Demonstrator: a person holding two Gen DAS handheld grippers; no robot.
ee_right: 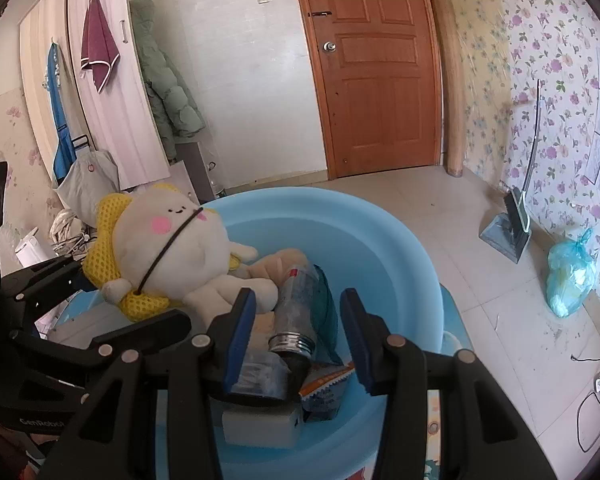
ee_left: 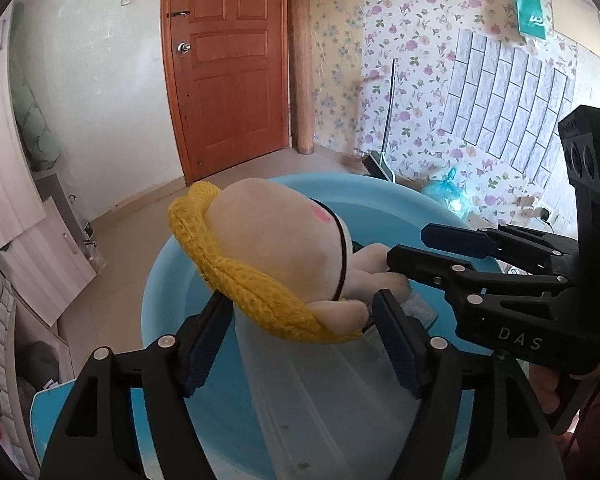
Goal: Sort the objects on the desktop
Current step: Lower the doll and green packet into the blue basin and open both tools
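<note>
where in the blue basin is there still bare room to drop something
The far half of the blue basin is bare, between the far rim and the plastic bottle. The near-left side is crowded: plush toy, bottle, snack packet and white block lie packed together there.

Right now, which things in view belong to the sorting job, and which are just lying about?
Part of the job:
plush toy
blue basin
bottle
snack packet
left tool
right tool

Lying about:
plastic bag
dustpan
green coat
red towel
</note>
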